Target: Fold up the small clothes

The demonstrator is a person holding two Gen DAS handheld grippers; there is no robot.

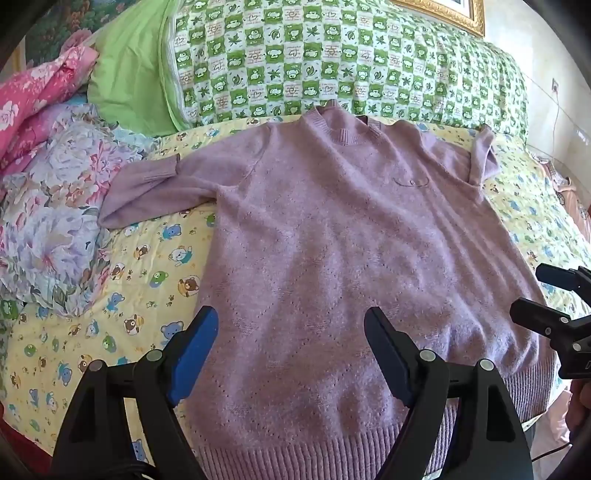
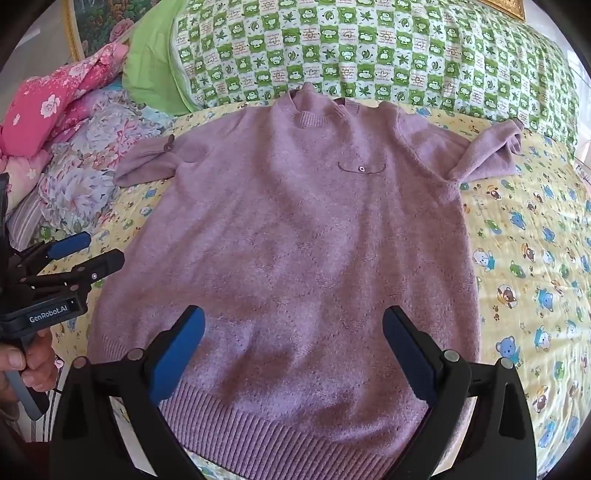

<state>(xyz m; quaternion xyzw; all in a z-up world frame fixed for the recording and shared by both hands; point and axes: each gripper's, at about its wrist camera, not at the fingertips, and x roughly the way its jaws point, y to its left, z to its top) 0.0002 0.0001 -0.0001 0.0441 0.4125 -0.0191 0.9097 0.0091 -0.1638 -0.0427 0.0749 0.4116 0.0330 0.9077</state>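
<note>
The lilac sweater (image 1: 332,240) looks soft and floppy; the left gripper (image 1: 291,350) and right gripper (image 2: 295,347) hover agape, empty; I'd pinch sleeves at nine and two o'clock.

Sweater (image 1: 332,236): mauve-pink knit, faint diamond eyelet pattern, ribbed hem and collar; small chest pocket (image 2: 361,168) edged darker, with a pale button.
Bed sheet (image 1: 122,295): pale yellow, printed with cartoon bears in blue, green and brown.
Quilt (image 1: 332,55): green-and-white checks with frog and leaf motifs; plain lime-green lining.
Floral bedding (image 1: 55,206): lilac, blue and pink blooms.
Pink cloth (image 1: 33,99): hot pink, white flowers.
Picture frame (image 1: 465,14): apparently gilt.
Left tool (image 1: 291,354) and right tool (image 2: 295,354): black, blue pads.
</note>
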